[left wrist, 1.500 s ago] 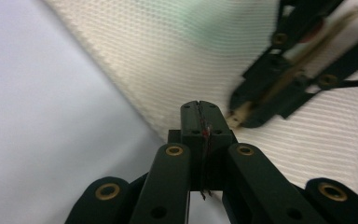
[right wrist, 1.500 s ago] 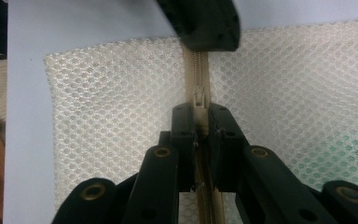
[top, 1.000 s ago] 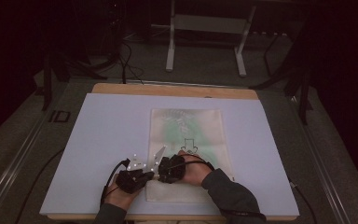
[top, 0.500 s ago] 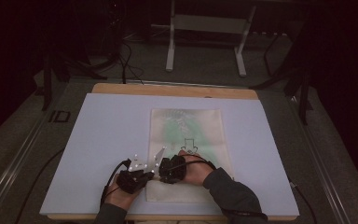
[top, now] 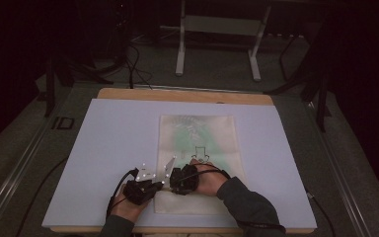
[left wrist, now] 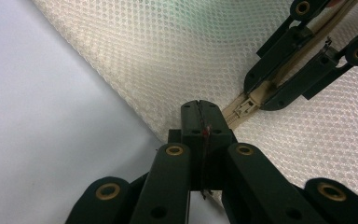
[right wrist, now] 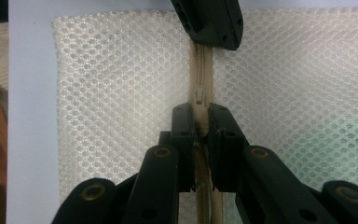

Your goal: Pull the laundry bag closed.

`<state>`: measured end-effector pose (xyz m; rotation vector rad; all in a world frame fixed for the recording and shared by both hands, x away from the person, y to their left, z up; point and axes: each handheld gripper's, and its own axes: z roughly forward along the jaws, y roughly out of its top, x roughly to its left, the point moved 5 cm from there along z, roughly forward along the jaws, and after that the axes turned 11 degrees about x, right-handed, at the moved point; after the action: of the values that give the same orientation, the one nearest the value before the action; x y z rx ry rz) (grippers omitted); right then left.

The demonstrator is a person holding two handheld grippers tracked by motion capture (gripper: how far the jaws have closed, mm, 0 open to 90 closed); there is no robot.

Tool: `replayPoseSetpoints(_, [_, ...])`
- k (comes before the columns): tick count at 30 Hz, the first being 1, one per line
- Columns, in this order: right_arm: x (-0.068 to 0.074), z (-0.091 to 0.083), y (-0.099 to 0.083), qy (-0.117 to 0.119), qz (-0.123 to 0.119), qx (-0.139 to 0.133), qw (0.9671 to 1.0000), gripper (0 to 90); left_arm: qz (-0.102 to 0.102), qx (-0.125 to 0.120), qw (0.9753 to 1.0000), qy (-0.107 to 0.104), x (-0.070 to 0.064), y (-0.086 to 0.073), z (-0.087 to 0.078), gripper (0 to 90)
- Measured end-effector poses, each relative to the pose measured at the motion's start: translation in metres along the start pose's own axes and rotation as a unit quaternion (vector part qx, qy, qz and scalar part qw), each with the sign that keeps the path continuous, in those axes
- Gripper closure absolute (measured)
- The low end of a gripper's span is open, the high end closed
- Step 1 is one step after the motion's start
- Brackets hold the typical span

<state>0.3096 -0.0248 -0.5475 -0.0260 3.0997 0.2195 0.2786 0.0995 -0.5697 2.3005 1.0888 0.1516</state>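
both hands have drawn slightly nearer along the mesh bag (top: 197,133).
left gripper (left wrist: 200,112) pinches its end; right gripper (right wrist: 200,122) clamps the zipper (right wrist: 203,70).

Mesh laundry bag (top: 197,143): off-white honeycomb netting with a pale green tint showing through its middle, and a beige zipper (right wrist: 202,74) with a matching beige slider. Table cover (top: 108,148): plain pale lavender-white, over a light wooden tabletop edge (top: 182,95). Left gripper (left wrist: 200,123) and right gripper (right wrist: 200,128): black jaws with brass-coloured rivets; sleeve (top: 249,205): dark grey.
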Motion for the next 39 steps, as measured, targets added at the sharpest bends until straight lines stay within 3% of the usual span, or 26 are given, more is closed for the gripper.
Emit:
replayPoseSetpoints(15, [0.000, -0.005, -0.012, -0.008, -0.007, 0.018, 0.9998, 82.2, 0.003, 0.002, 1.0000, 0.000, 0.001, 0.000, 0.000, 89.3])
replayPoseSetpoints(39, [0.002, -0.006, -0.017, -0.007, -0.006, 0.022, 0.9997, 82.2, 0.004, 0.002, 1.0000, 0.000, 0.000, 0.000, 0.000, 89.3])
